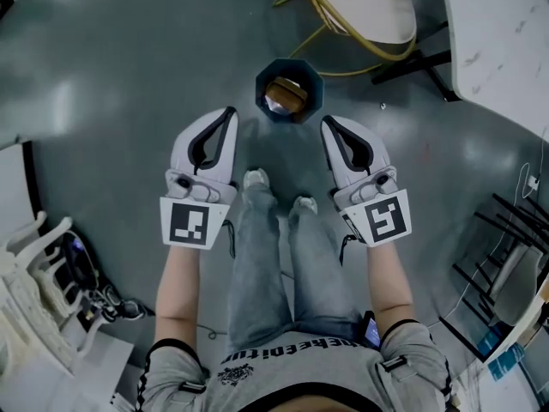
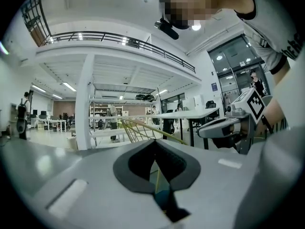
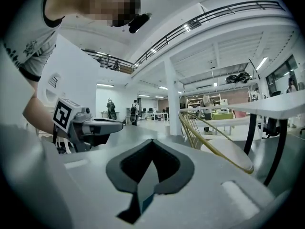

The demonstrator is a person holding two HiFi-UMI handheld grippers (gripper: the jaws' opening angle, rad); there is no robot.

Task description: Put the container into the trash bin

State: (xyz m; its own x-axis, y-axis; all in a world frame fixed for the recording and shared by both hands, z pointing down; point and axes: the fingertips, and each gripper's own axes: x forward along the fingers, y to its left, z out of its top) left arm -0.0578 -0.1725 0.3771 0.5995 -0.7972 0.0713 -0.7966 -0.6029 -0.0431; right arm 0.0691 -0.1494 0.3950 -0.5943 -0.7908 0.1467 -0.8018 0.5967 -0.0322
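Note:
A dark, many-sided trash bin (image 1: 262,82) stands on the grey floor just ahead of my feet. Inside it lies a brown and white container (image 1: 286,96). My left gripper (image 1: 231,112) is held level at the bin's lower left, its jaws together with nothing between them. To the bin's lower right my right gripper (image 1: 327,122) is likewise shut and empty. In the left gripper view the jaw tips (image 2: 155,141) meet, and the right gripper (image 2: 224,128) shows at the side. In the right gripper view the tips (image 3: 152,140) meet too, and the left gripper (image 3: 93,126) is beside them.
A white chair on yellow wire legs (image 1: 364,7) stands behind the bin, and a white table (image 1: 502,41) at the far right. A black rack (image 1: 515,230) is at my right, white racks and cables (image 1: 39,290) at my left. My shoes (image 1: 256,178) stand just short of the bin.

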